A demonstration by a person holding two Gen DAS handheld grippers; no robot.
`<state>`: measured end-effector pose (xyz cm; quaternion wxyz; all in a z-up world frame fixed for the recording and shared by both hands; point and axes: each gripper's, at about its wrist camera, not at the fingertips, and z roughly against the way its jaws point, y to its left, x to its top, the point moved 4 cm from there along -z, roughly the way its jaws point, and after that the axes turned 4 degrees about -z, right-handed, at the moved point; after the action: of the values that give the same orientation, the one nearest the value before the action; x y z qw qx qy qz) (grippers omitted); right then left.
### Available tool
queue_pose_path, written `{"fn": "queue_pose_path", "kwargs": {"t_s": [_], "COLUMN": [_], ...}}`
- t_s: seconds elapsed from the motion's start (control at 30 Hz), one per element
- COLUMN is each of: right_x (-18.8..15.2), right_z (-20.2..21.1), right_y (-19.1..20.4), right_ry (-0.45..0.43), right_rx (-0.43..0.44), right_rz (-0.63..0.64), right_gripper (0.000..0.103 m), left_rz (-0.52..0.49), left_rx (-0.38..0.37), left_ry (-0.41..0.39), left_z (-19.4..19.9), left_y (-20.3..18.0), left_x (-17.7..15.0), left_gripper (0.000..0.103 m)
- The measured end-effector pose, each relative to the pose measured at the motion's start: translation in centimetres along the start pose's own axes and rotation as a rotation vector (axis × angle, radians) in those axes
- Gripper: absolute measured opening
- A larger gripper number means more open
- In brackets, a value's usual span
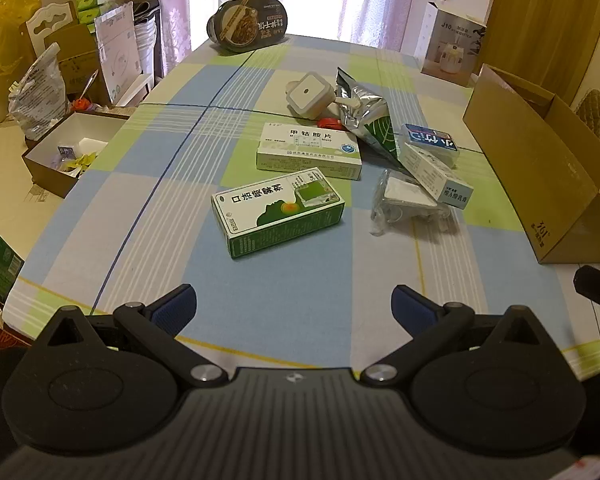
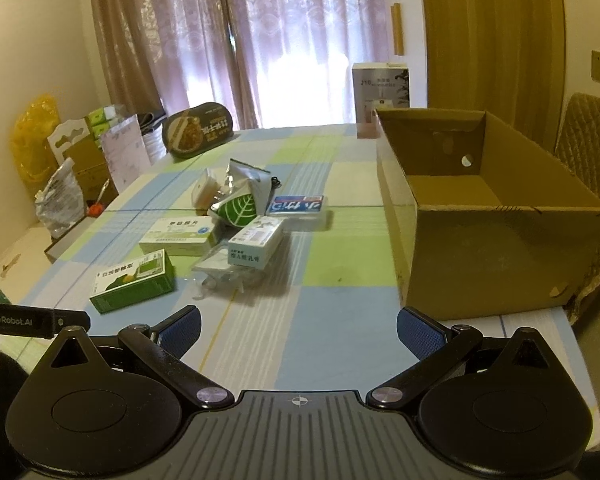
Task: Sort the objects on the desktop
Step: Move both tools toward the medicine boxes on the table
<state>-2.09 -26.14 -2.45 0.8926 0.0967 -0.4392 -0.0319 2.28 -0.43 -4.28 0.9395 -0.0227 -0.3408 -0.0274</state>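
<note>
A pile of small items lies mid-table on the checked cloth (image 1: 148, 216). Nearest is a green medicine box (image 1: 278, 212) (image 2: 132, 282), behind it a white-green box (image 1: 309, 151) (image 2: 178, 236). To the right lie a clear plastic packet (image 1: 410, 206) (image 2: 224, 274), a pale blue-white box (image 1: 436, 176) (image 2: 256, 245), a blue-labelled pack (image 1: 432, 142) (image 2: 297, 205), a silver leaf-print pouch (image 1: 370, 122) (image 2: 240, 200) and a white square device (image 1: 310, 94). An open cardboard box (image 2: 496, 236) (image 1: 540, 184) stands empty at the right. My left gripper (image 1: 294, 308) and right gripper (image 2: 298, 330) both hover open near the front edge, holding nothing.
A dark noodle bowl (image 1: 247, 24) (image 2: 198, 134) lies tilted at the table's far end. A white appliance carton (image 2: 381, 96) stands behind the cardboard box. Left of the table are an open brown box (image 1: 66, 152), bags and cartons. A padded chair (image 2: 592, 148) is at the right.
</note>
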Motion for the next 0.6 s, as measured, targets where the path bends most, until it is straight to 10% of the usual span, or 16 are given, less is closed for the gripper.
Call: {"fn": "queue_pose_path", "kwargs": {"t_s": [0.6], "right_x": [0.33], "right_z": [-0.21], "right_y": [0.78], "right_ry": [0.020], "right_rx": [-0.008], "right_rz": [0.039], "right_gripper": [0.101], "left_rz": [-0.005], "left_rx": [-0.024], "left_ry": [-0.005], "left_z": [0.27], "left_y": [0.06], "left_x": [0.25], "left_gripper": [0.102]}}
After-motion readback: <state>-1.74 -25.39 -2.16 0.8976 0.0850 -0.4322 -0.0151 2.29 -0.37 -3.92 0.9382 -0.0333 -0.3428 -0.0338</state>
